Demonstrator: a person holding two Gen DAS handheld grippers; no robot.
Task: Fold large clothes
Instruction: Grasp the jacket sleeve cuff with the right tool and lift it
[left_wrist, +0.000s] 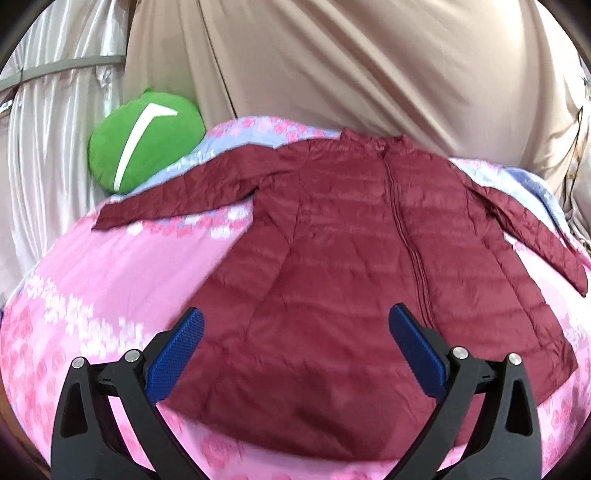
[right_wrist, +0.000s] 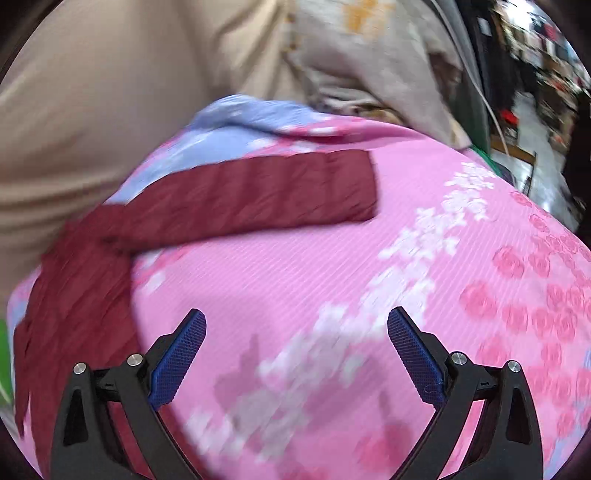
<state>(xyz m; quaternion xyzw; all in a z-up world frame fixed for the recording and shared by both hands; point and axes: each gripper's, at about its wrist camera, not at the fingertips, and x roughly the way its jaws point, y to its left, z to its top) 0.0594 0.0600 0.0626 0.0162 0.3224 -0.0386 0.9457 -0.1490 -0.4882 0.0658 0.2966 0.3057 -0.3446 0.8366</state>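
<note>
A dark red quilted jacket (left_wrist: 354, 258) is spread flat, zipped front upward, on a pink floral bedspread (left_wrist: 122, 266) with pale blue patches. Both sleeves are stretched outward from the jacket's body, and its collar is turned toward the beige curtain (left_wrist: 332, 62) hanging behind it. A round green cushion (left_wrist: 144, 147) with a white stripe is seen beyond the jacket's one sleeve, against silvery drapes.

The left hand-held gripper (left_wrist: 295, 325) is held wide open above the jacket's hem, its blue pads (left_wrist: 177, 354) gripping nothing. In the right wrist view, the right hand-held gripper (right_wrist: 295, 325) is likewise spread open and empty, over bare bedspread (right_wrist: 332, 258) just beside the jacket's other sleeve (right_wrist: 251, 195), which is laid flat. This view is blurred.
</note>
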